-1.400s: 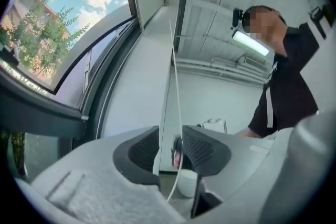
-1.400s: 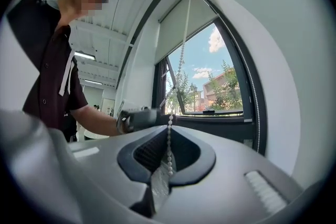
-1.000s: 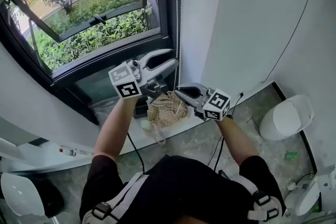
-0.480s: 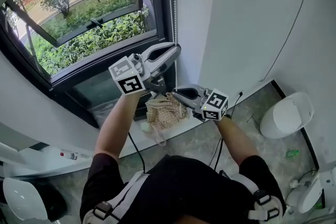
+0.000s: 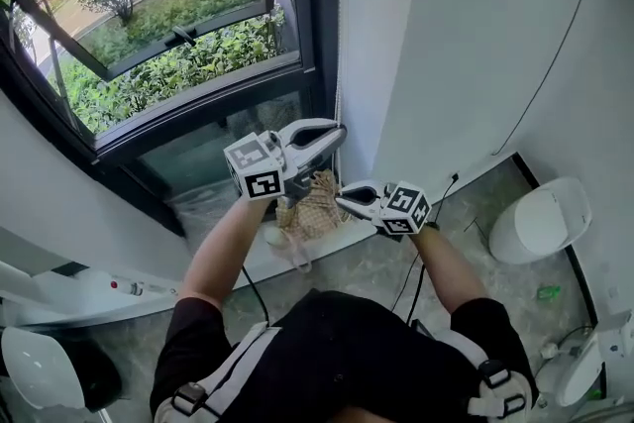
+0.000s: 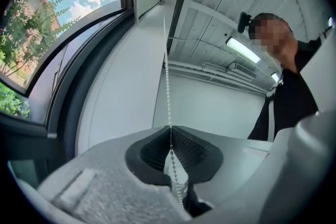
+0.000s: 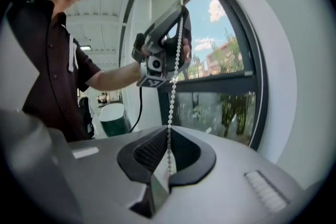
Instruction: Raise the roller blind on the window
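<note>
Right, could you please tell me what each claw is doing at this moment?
The left claw has just been closing and is now shut on the bead chain.
The right claw is shut on the same chain, lower down.

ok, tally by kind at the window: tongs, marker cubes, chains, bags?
chain: 1
tongs: 2 (left tongs, jaws just closed onto the chain; right tongs, shut on it too)
cubes: 2
woven bag: 1
total: 6
</note>
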A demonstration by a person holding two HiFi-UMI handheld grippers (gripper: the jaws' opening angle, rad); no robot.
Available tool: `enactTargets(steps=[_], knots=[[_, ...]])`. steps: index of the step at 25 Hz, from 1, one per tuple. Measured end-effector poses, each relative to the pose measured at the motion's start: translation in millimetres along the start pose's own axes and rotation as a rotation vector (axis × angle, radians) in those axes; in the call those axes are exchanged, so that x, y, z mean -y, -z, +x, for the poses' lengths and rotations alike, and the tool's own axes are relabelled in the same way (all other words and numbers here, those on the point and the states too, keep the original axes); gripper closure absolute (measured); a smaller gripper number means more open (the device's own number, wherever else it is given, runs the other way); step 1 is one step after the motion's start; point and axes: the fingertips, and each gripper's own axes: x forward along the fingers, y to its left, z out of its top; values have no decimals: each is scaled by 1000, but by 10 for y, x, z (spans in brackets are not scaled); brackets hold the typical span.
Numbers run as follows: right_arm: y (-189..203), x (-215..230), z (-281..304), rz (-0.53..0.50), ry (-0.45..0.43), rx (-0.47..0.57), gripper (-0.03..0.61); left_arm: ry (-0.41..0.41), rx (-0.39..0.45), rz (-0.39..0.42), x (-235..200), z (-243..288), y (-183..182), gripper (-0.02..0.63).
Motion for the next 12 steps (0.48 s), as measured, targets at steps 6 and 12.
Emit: enactTargets(steps=[6,12], knots=[[901,-227,-44,130,-130,-220,498,-89,-20,-145,-93,-300,890,600],[-176,93,-375,-6,8,69,426,-117,-60,-83,-164,-399,808,600]])
